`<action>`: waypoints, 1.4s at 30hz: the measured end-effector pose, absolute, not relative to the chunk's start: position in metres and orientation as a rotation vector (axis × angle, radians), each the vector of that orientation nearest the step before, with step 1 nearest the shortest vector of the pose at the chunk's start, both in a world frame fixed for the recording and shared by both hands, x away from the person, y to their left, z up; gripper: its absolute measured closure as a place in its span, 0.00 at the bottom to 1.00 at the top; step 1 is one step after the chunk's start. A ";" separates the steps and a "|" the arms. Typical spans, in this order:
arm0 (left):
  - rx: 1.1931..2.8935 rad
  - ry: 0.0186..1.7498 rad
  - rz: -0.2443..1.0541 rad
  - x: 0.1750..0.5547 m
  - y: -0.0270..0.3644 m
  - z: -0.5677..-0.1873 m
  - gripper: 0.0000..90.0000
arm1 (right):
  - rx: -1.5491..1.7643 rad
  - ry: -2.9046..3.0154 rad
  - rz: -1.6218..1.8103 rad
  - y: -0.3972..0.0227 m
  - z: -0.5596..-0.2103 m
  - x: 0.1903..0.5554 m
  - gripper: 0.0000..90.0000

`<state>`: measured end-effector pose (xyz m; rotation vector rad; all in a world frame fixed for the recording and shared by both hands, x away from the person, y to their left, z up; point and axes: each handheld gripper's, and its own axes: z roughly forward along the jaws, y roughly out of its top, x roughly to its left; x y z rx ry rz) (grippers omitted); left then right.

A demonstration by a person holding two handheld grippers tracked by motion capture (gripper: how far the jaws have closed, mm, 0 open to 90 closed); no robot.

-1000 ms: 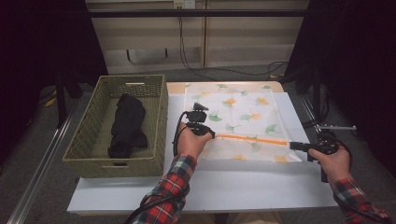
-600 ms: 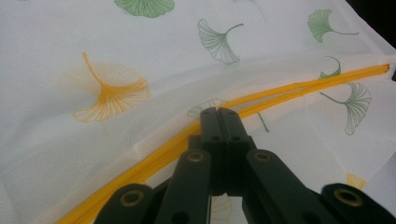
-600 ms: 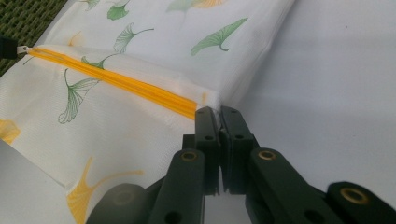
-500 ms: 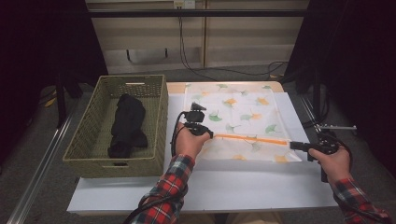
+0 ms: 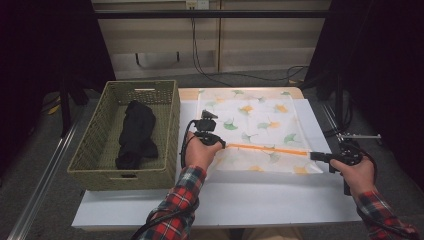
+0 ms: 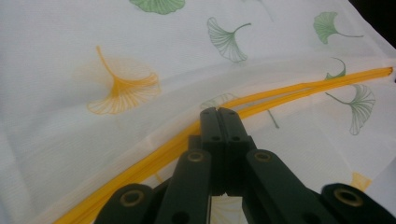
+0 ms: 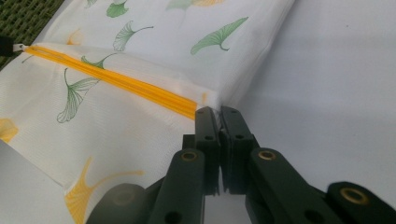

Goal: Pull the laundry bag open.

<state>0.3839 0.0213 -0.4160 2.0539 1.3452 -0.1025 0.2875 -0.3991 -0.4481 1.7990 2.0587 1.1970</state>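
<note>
- White mesh, printed with green and yellow leaves, makes up the laundry bag that lies flat on the counter, just right of the wicker basket.
- An orange zipper runs across the near part of the bag, from the left gripper toward the right gripper.
- In the left gripper view the jaws are pressed together right at the zipper; the jaws cover whatever lies between them, so it is hard to make out whether they pinch the zipper's pull or the fabric beside it.
- In the right gripper view the jaws are clamped on the bag's corner, where the zipper ends; the pinched bit of fabric is hidden between the jaws.
- At the far end of the zipper in that view, a small metal tab and a dark shape are cut off by the left edge.
- A dark piece of clothing lies crumpled in the basket; its folds are too dark to read.
- The person's sleeves in red plaid are cut off at the bottom edge of the high view, and the left hand covers part of the bag's near left edge.
- The far edge of the bag reaches the far end of the counter.
</note>
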 end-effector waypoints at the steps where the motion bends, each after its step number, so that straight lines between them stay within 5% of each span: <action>1: 2.053 1.341 -0.110 0.384 0.022 -0.416 1.00 | 1.801 2.058 1.203 -0.399 -0.448 0.287 0.97; 42: 2.031 1.408 -0.046 0.381 0.044 -0.412 1.00 | 1.782 2.081 1.201 -0.395 -0.446 0.290 0.97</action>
